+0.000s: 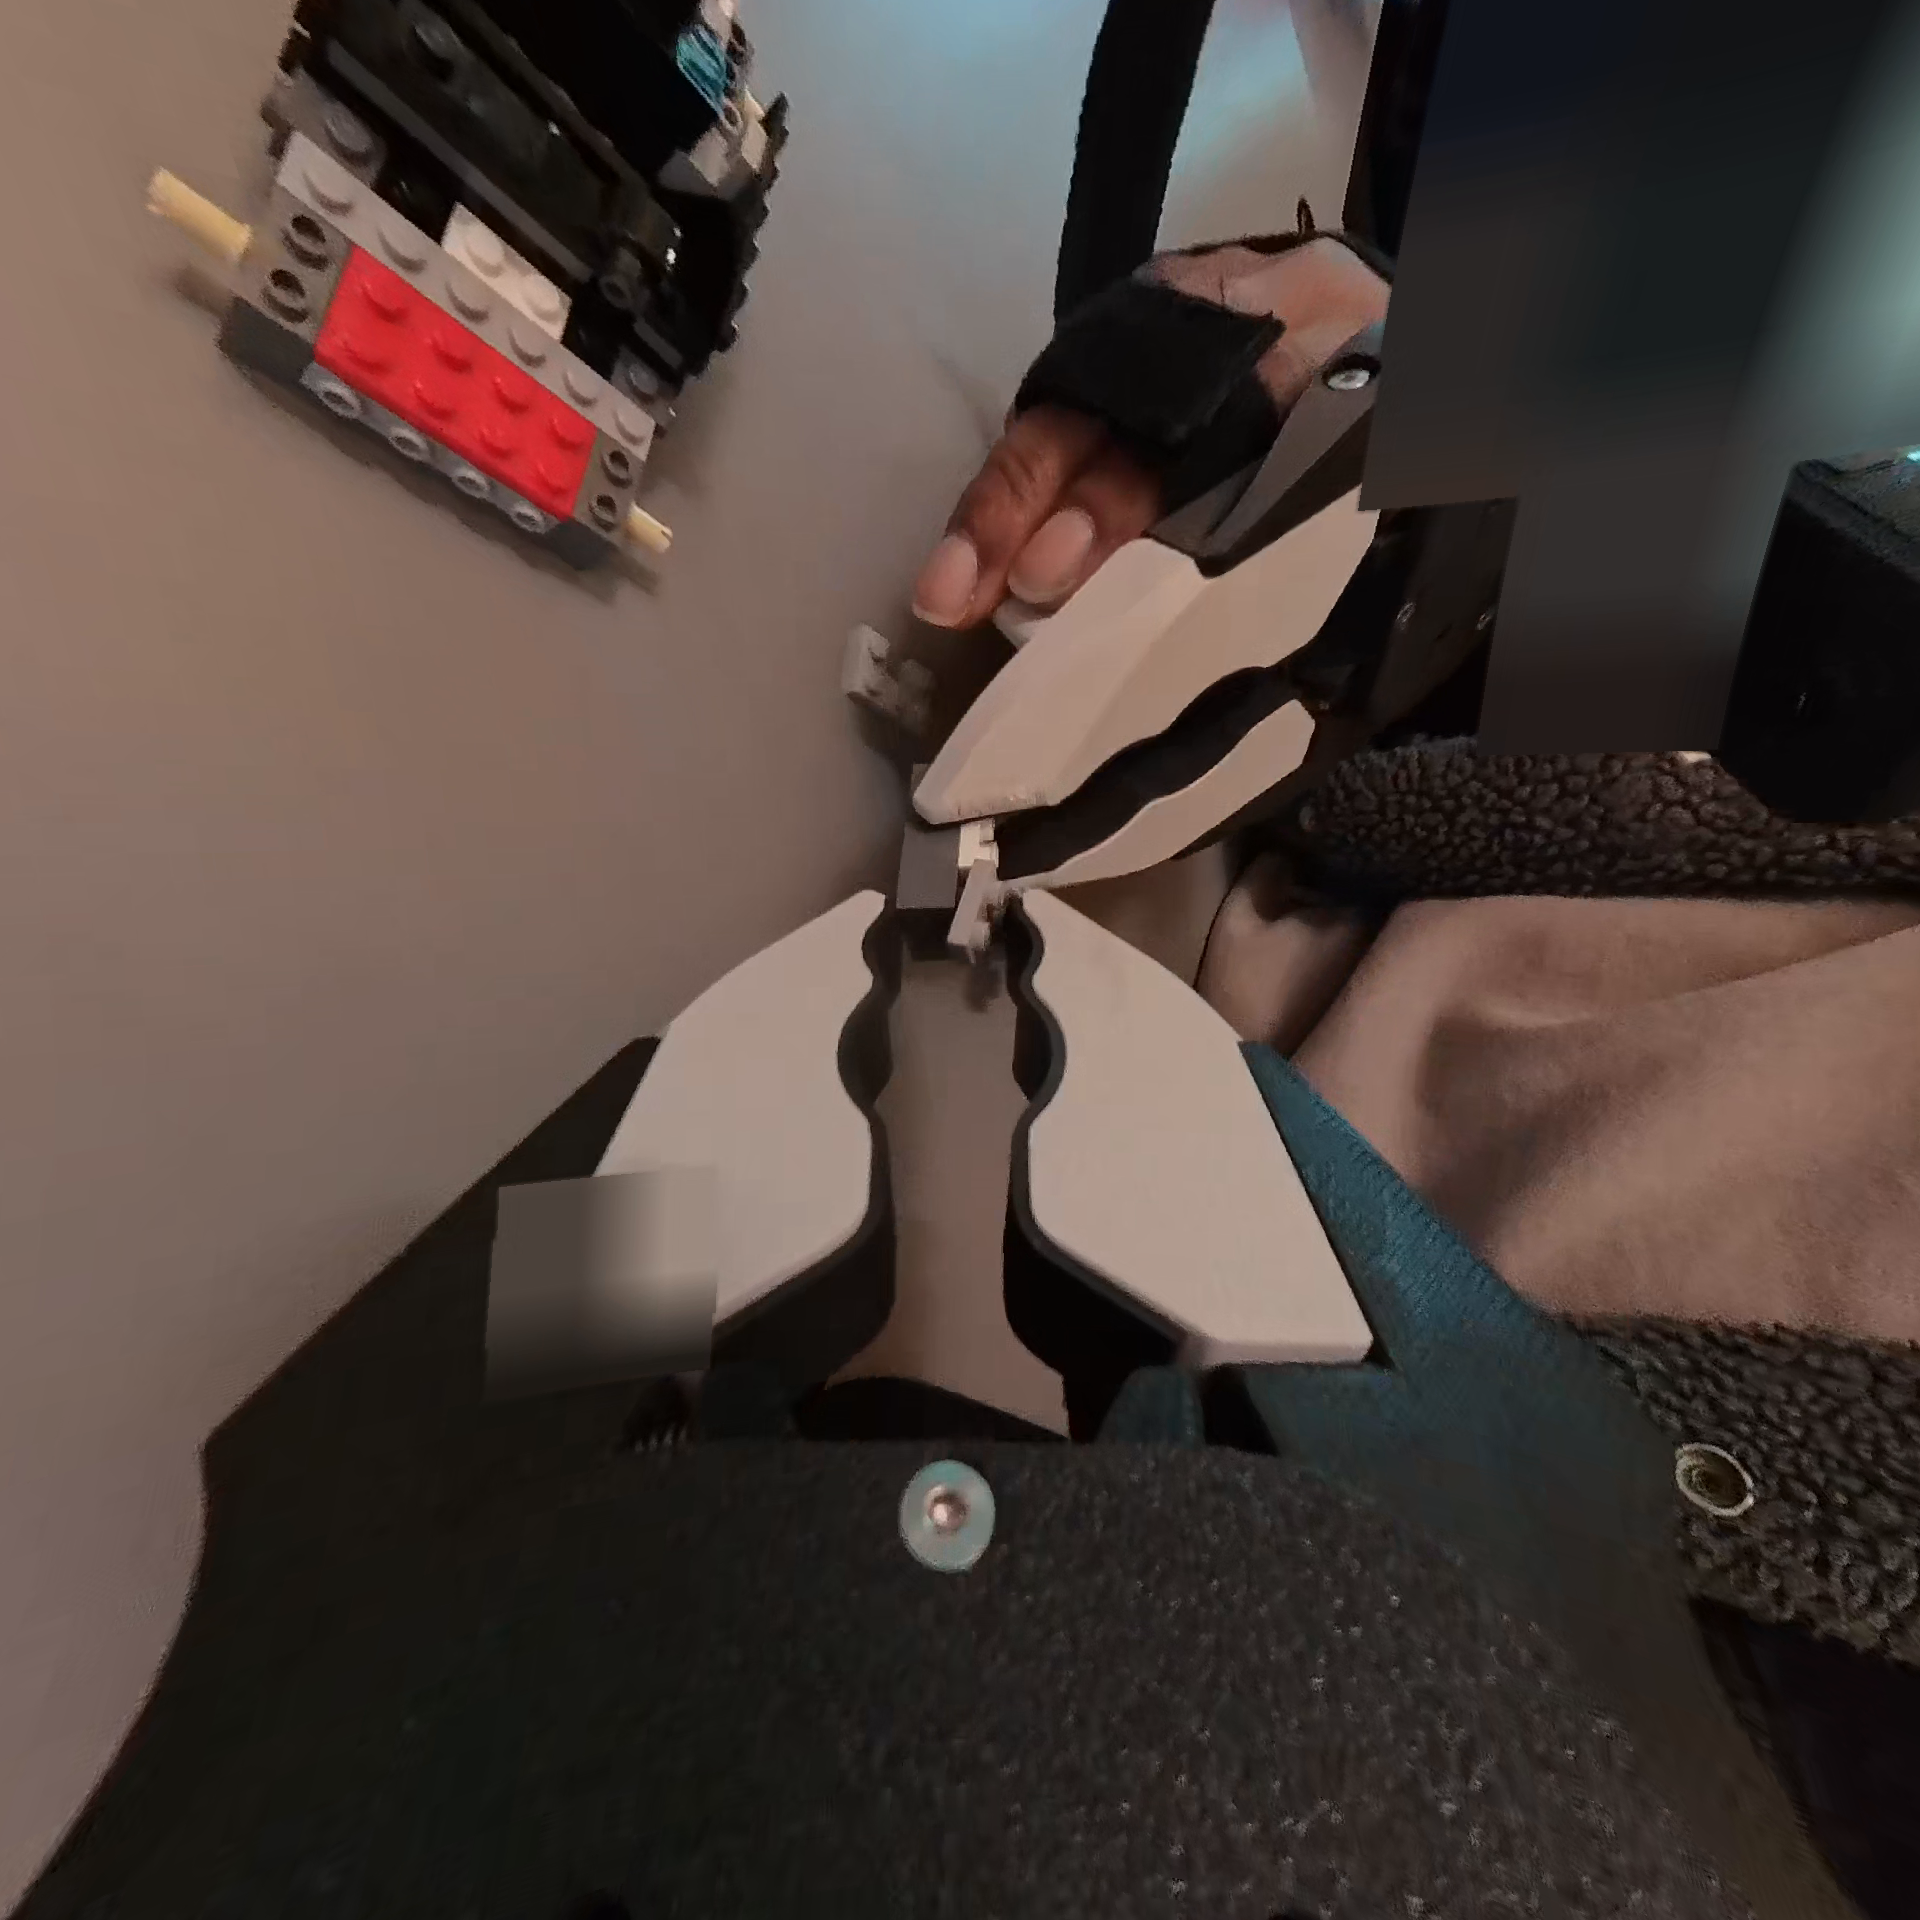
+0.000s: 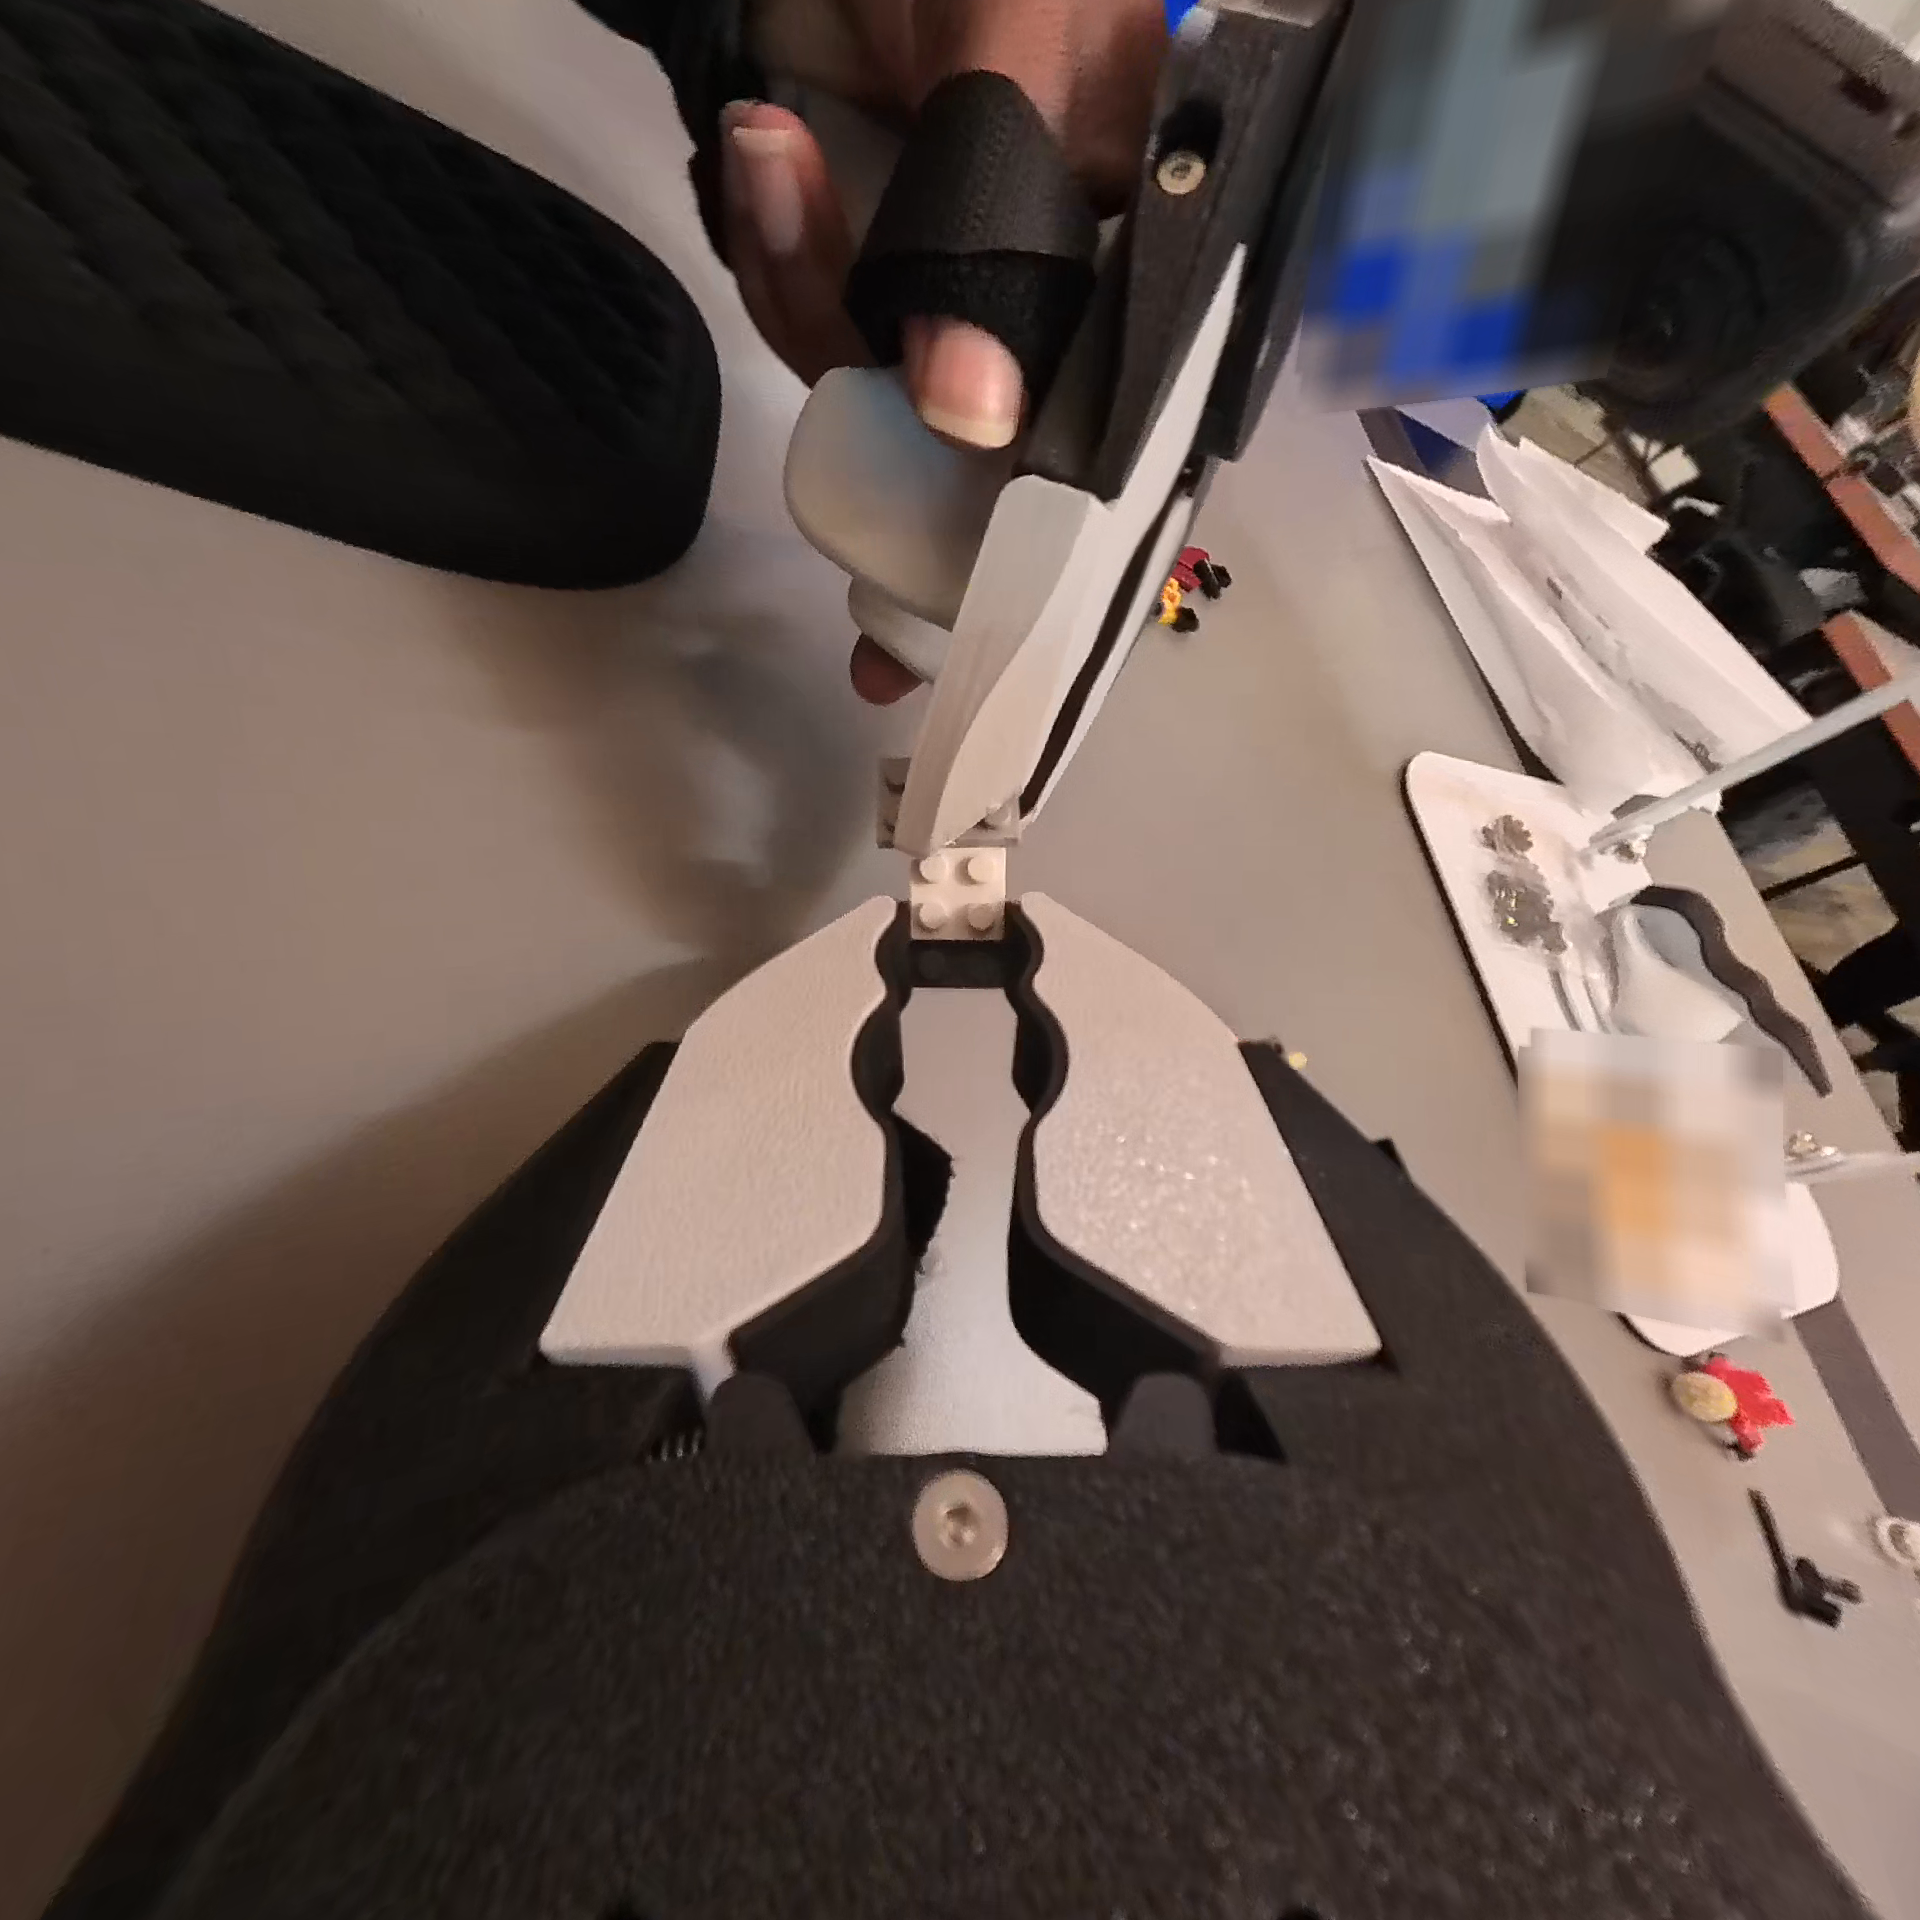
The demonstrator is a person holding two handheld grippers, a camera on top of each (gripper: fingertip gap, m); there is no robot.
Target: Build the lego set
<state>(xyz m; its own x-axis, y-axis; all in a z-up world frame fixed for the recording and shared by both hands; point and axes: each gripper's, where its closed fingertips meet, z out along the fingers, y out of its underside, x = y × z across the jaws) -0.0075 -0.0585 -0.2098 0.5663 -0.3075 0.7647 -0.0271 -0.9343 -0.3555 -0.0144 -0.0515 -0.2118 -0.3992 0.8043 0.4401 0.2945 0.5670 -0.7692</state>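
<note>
My left gripper (image 1: 948,920) is shut on a small dark grey brick (image 1: 923,883). My right gripper (image 2: 956,920) is shut on a white two-by-two plate (image 2: 958,896), studs towards the camera. The two grippers meet tip to tip above the grey table, and the white plate (image 1: 977,883) touches the side of the grey brick. The right gripper (image 1: 971,826) enters the left wrist view from the upper right. The left gripper (image 2: 956,831) comes down from above in the right wrist view, the grey brick (image 2: 891,810) partly hidden behind its finger. The partly built model (image 1: 447,312), black and grey with a red plate, lies at the far left.
A loose grey piece (image 1: 873,675) lies on the table near the person's fingers. A black cushion (image 2: 312,312) is at the left. At the right are folded paper sheets (image 2: 1558,623), a white tray (image 2: 1455,810) with small parts, and loose red and black pieces (image 2: 1190,592). My two grippers' fingertips are within a few centimetres of each other.
</note>
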